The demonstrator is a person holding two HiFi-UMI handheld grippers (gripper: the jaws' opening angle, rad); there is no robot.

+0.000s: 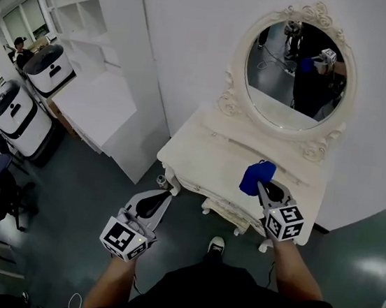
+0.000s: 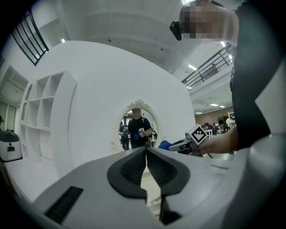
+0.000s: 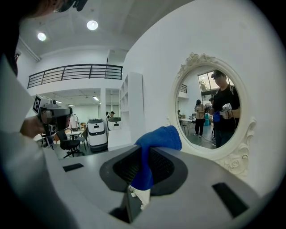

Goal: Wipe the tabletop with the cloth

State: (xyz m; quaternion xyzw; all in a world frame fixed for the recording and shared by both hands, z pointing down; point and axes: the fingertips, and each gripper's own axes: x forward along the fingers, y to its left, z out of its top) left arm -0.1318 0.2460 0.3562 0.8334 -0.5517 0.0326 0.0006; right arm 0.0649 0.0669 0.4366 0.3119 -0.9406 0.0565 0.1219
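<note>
Holding the left gripper off the table's left front corner, over the floor, with jaws pressed together on nothing. Pinching the cloth in the right gripper over the tabletop, near the front edge and right of the middle. Clamped on a thin fold, with a blue bunch spilling past the tips and the lower end lost in the dark between the jaws. Cannot tell whether the cloth touches the top. Hiding part of the front edge behind the right gripper and forearm. Showing, in the mirror at the back edge, a small reflection with a blue blob, too small to read.
</note>
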